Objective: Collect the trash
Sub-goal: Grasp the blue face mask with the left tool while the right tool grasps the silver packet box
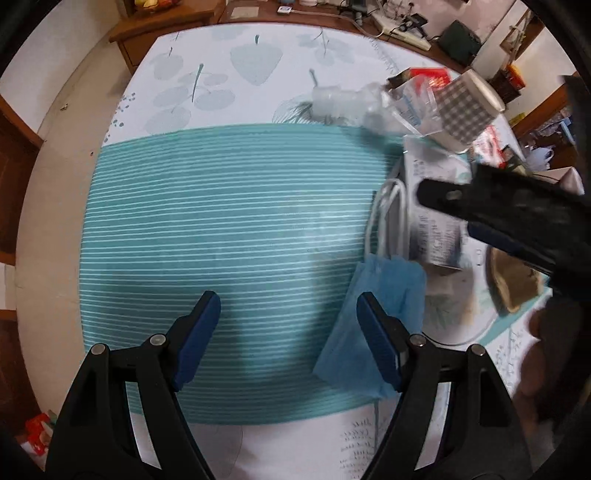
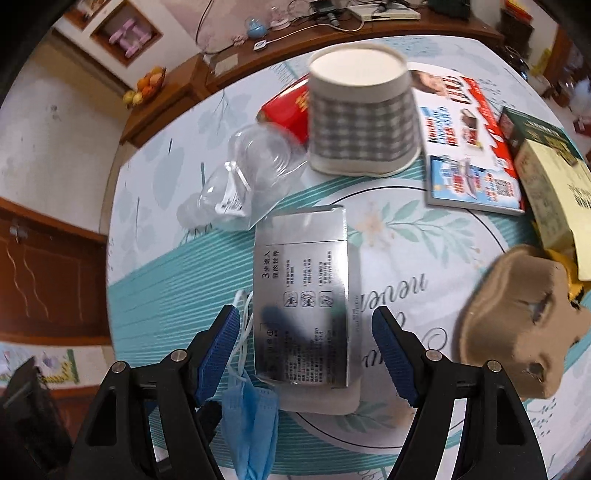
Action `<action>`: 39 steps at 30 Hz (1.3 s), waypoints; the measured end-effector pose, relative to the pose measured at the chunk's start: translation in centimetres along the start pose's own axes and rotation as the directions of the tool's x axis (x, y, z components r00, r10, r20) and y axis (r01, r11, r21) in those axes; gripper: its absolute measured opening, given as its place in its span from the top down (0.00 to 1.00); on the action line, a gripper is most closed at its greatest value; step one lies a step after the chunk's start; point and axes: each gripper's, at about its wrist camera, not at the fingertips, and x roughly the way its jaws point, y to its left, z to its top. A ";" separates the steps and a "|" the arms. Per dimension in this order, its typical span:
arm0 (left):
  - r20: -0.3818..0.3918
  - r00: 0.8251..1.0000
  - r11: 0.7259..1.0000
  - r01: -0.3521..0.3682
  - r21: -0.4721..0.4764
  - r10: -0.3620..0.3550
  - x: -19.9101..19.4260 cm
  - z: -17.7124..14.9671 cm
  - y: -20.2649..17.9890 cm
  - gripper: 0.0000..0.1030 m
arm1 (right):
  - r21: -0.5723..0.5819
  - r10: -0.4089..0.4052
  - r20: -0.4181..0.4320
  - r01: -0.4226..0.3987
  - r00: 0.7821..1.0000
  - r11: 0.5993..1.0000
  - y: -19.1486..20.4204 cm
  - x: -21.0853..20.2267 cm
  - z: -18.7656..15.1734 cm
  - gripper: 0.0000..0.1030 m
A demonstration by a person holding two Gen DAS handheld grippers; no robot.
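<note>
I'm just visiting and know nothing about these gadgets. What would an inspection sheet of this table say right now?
Surface: tablecloth with teal stripes and leaf print.
Job's things: blue face mask; silver box; crushed clear bottle; upside-down checked paper cup; brown egg-carton piece.
Clutter: magazine and yellow box at the far right.
Grippers: left gripper open over the stripes, empty; right gripper open over the silver box, empty.
Cables: white cable on the wooden sideboard behind.
Surroundings: fruit bowl, wall niche, wooden furniture.
</note>
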 end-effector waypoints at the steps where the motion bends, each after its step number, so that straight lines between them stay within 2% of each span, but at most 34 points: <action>1: 0.009 1.000 1.000 0.008 0.002 -0.008 -0.6 -0.1 0.0 0.28 | -0.008 -0.008 -0.003 0.007 1.000 1.000 0.2 0.2 0.0 0.27; 5: 0.036 0.999 0.999 0.035 0.024 -0.036 -2.5 -0.2 -0.3 0.28 | -0.026 -0.034 -0.011 0.034 0.999 0.999 0.9 1.2 -0.1 0.27; 11: 0.063 0.993 0.991 0.090 0.098 -0.096 -4.7 -0.2 -2.6 0.28 | 0.038 0.011 0.018 -0.012 1.000 0.999 0.2 0.7 0.3 0.27; 14: 0.041 0.993 0.984 0.101 0.145 -0.108 -3.8 -0.3 -4.4 0.28 | 0.049 0.016 0.007 -0.016 1.000 0.999 -0.2 0.7 1.2 0.27; 17: 0.020 0.991 0.983 0.132 0.129 -0.135 -2.8 -0.1 -4.5 0.28 | -0.002 -0.011 0.002 0.011 1.000 1.000 0.3 1.0 1.8 0.27; 20: -0.002 0.986 0.978 0.164 0.126 -0.165 -2.0 -0.2 -4.4 0.28 | -0.031 -0.002 -0.016 0.002 1.000 1.000 0.3 1.6 2.0 0.27; 28: -0.045 0.990 0.981 0.139 0.138 -0.134 -0.2 -0.6 -4.2 0.31 | -0.103 0.004 -0.028 -0.007 1.000 0.995 -0.2 2.6 2.4 0.27; 31: -0.054 0.994 0.984 0.106 0.143 -0.099 0.3 -0.8 -4.4 0.38 | -0.125 -0.007 -0.023 0.004 1.000 0.992 0.6 3.3 2.8 0.27; 34: -0.072 0.995 0.987 0.076 0.139 -0.066 1.2 -1.0 -4.4 0.52 | -0.139 -0.010 -0.027 0.006 1.000 0.990 1.3 3.9 3.0 0.27; 39: -0.040 0.999 0.990 0.029 0.141 -0.024 0.5 -1.1 -3.8 0.75 | -0.144 -0.011 -0.022 0.008 1.000 0.990 1.5 3.9 3.1 0.27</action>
